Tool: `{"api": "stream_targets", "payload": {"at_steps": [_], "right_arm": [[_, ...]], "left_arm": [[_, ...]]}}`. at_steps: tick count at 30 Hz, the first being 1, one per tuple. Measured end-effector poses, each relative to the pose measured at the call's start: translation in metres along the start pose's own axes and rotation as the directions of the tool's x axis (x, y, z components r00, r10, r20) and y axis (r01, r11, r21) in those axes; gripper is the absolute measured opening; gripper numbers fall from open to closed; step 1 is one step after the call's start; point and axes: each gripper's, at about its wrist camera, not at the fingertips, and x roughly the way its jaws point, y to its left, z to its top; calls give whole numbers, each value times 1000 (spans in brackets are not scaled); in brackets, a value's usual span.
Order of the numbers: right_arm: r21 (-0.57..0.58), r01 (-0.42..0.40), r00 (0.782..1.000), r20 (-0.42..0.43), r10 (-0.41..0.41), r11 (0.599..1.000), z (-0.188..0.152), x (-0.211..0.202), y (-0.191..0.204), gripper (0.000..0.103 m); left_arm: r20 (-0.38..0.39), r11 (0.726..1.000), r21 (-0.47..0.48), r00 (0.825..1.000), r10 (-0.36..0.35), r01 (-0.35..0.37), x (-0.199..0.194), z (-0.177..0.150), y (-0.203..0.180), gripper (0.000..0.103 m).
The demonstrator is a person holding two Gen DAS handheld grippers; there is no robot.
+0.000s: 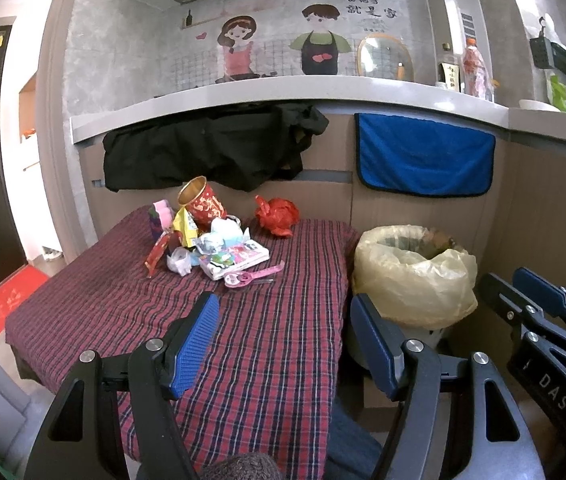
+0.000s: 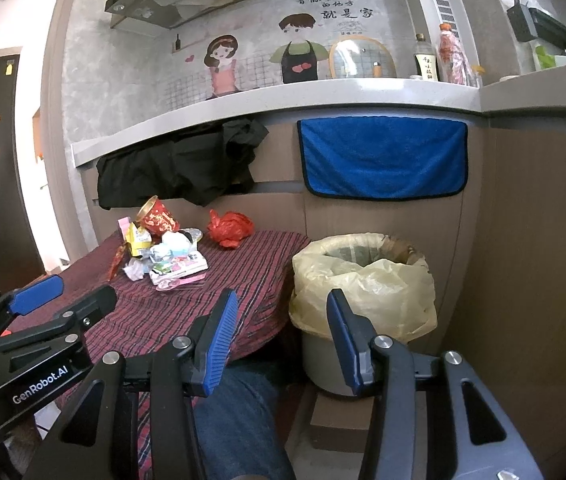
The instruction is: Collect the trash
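While both grippers hung empty with jaws spread wide, the trash heap [image 1: 207, 240] lay well ahead of the left gripper [image 1: 283, 344] on the plaid-covered worktop [image 1: 267, 344], and the lined bin [image 2: 363, 280] stood just beyond the right gripper [image 2: 281, 340]. Judged from this, the best start was one loose piece, perhaps the red crumpled bag [image 1: 277, 216], pinched fully before swinging right over the bin.

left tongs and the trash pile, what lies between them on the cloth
Only bare plaid cloth. In the left wrist view nothing lies between the open left tongs and the trash pile; the pink scissors mark the pile's near edge.
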Motion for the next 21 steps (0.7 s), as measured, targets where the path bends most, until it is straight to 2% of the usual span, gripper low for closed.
{"api": "stream_targets", "payload": {"at_steps": [21], "right_arm": [[14,9,1000,3,-9,1000,-1,-1,-3,44]], "left_arm": [[-4,1000,-1,1000,0,0,2,-1,-1,69]]}}
